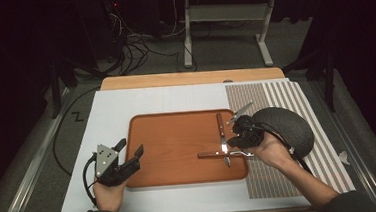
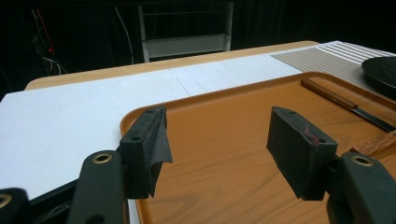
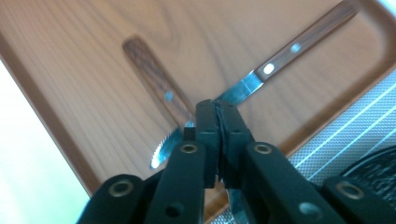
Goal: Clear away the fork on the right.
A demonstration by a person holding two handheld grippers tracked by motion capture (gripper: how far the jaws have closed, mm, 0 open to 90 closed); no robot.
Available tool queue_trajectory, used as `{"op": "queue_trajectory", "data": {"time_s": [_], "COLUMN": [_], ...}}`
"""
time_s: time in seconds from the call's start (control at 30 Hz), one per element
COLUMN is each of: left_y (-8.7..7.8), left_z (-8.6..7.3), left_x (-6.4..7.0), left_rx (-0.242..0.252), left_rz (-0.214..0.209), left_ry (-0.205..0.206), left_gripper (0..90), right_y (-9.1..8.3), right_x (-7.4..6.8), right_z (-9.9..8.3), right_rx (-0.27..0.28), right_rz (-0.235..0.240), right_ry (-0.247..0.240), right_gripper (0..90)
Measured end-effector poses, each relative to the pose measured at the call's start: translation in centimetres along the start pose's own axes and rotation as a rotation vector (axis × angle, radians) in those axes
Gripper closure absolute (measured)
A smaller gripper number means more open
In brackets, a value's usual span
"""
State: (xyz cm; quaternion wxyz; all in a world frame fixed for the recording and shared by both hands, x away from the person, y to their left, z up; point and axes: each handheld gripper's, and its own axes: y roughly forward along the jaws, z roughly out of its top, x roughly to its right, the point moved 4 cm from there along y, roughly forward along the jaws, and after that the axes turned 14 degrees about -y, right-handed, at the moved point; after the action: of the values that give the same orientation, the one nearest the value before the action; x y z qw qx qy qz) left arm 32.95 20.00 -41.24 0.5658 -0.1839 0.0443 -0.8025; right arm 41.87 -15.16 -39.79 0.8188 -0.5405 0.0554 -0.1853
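Where the high view looks down on the table point(image 1: 82, 193): brown tray point(image 1: 168, 137) on a white sheet, striped mat point(image 1: 296, 108) to the right, dark bowl point(image 1: 290, 126) upside down on the mat. Left hand-held gripper point(image 1: 127, 151) at the tray's left rim, jaws spread, nothing between them. Right hand-held gripper point(image 1: 237, 136) at the tray's right end, over two wood-handled knives: knife one point(image 1: 221, 128) running front to back, knife two point(image 1: 213, 155) lying crosswise, blades crossing near the tray's front right corner. Metal tool point(image 1: 240, 112) sticking out past the tray rim, just behind the right hand-held gripper; type not clear.

Left gripper view: left hand-held gripper point(image 2: 224, 144) released, pads well apart over bare tray point(image 2: 224, 107) wood near the left rim. Knife one point(image 2: 336, 100) far off at right, bowl point(image 2: 380, 70) edge beyond it on the mat point(image 2: 327, 58).

Right gripper view: right hand-held gripper point(image 3: 217, 121) clenched, pads pressed together, no gap visible. Tips directly over the spot where the blades cross; whether a blade sits pinched between the pads, cannot tell. Knife one point(image 3: 289, 49) handle up right with two rivets, knife two point(image 3: 154, 74) handle up left, serrated blade tip poking out low left of the jaws. Both knives lying on the tray point(image 3: 70, 70). Mat point(image 3: 345, 135) and bowl point(image 3: 378, 172) at lower right.
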Motion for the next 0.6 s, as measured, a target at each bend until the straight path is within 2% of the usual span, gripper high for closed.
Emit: {"op": "queue_trajectory", "data": {"time_s": [0.07, 0.13, 0.17, 0.3, 0.5, 0.6], "left_y": [0.0, 0.0, 0.0, 0.0, 0.0, 0.0], "left_z": [0.0, 0.0, 0.0, 0.0, 0.0, 0.0], "left_x": [0.0, 0.0, 0.0, 0.0, -0.1, -0.1], "left_rx": [0.000, 0.000, 0.000, -0.001, -0.001, -0.001], "left_rz": [0.000, 0.000, 0.000, 0.001, 0.001, 0.001], "left_ry": [0.000, 0.001, 0.000, 0.000, -0.002, -0.002], "left_gripper": [37.8, 37.8, 37.8, 37.8, 37.9, 37.9], "right_y": [0.4, 0.6, 0.9, 1.5, 2.5, 2.9], "right_x": [-0.1, -0.1, -0.2, -0.3, -0.4, -0.4], "right_z": [-0.2, -0.2, -0.4, -0.7, -0.9, -1.0], "right_rx": [-0.028, -0.039, -0.065, -0.110, -0.153, -0.172], "right_rz": [0.008, 0.015, 0.027, 0.036, 0.057, 0.056], "right_ry": [-0.015, -0.022, -0.040, -0.069, -0.094, -0.116], "right_gripper": [79.6, 77.7, 72.7, 65.6, 64.3, 67.9]}}
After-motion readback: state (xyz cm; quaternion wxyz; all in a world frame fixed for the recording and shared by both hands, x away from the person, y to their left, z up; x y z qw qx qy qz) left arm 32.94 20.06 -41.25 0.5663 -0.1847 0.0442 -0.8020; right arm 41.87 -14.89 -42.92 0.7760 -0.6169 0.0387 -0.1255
